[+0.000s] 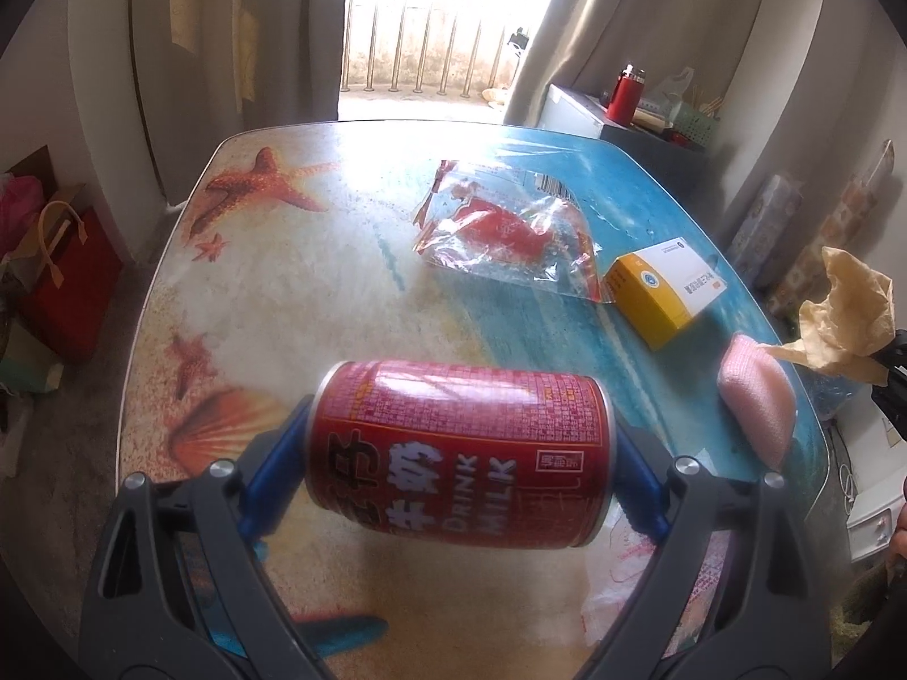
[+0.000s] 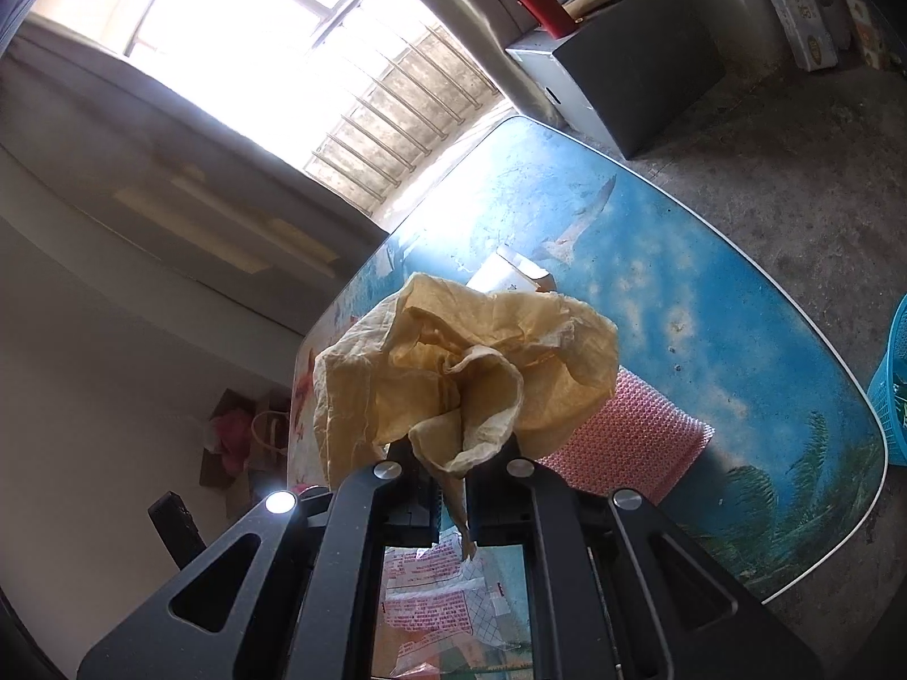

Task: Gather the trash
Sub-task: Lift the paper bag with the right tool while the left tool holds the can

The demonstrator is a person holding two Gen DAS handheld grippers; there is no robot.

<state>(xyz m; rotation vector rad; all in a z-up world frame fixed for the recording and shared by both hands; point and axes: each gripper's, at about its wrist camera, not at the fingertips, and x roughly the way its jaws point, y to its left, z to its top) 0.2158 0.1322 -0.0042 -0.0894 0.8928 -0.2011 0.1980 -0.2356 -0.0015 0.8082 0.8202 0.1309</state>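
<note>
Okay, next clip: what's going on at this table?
A person is clearing trash with tongs in each hand. The left tongs grip a red milk can sideways above the table. The right tongs pinch a crumpled yellow paper. Still on the table are a clear plastic wrapper, a yellow box and a pink foam piece.
</note>
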